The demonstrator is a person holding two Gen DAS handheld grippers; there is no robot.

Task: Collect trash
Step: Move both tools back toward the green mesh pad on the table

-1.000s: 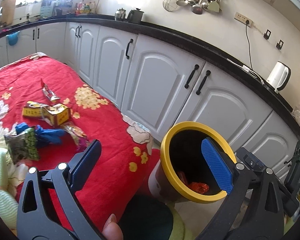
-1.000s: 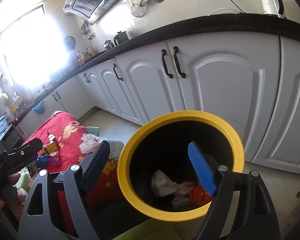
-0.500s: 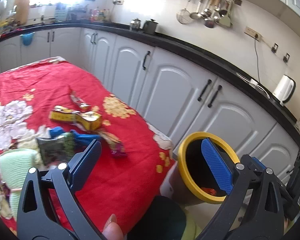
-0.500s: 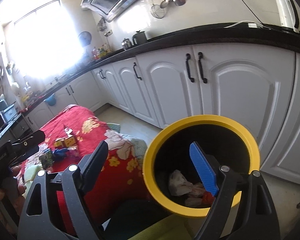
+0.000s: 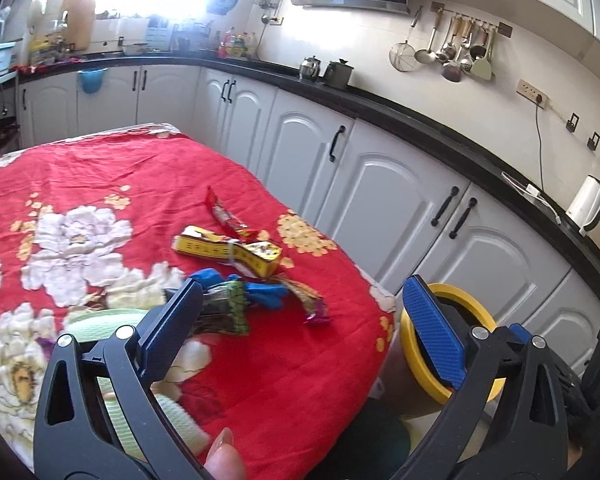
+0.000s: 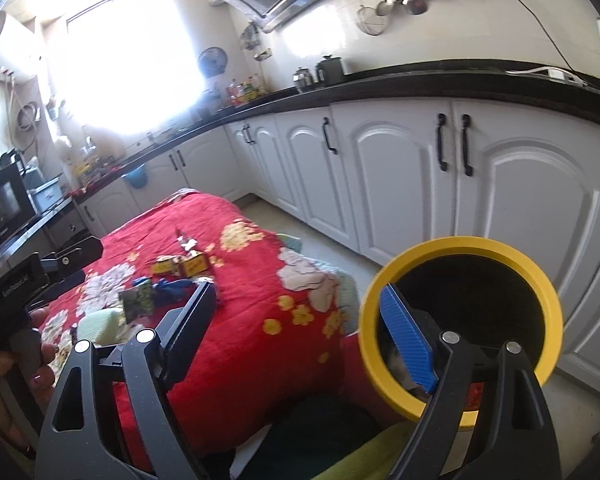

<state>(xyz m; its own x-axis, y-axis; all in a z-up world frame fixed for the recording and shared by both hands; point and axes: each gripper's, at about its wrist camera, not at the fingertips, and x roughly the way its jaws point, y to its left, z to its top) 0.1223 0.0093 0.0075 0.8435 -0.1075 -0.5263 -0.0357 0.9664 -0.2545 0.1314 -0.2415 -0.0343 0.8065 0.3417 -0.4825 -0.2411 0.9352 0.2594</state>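
Both grippers have swung away from the bin (image 6: 464, 320) toward the table (image 5: 100, 168) since a sec ago; wrappers now sit mid-view. Left gripper (image 5: 300, 332) is wide, nothing between its pads, above the red cloth. Right gripper (image 6: 300, 328) is also wide and empty, w/ its blue pad over the bin's yellow rim. Trash lies in a loose cluster on the table: yellow box (image 5: 228, 254), red wrapper (image 5: 226, 214), blue scrap (image 5: 266, 294), green packet (image 5: 224, 310). Bin stands just beside the table edge; contents possibly paper, too dark to tell.
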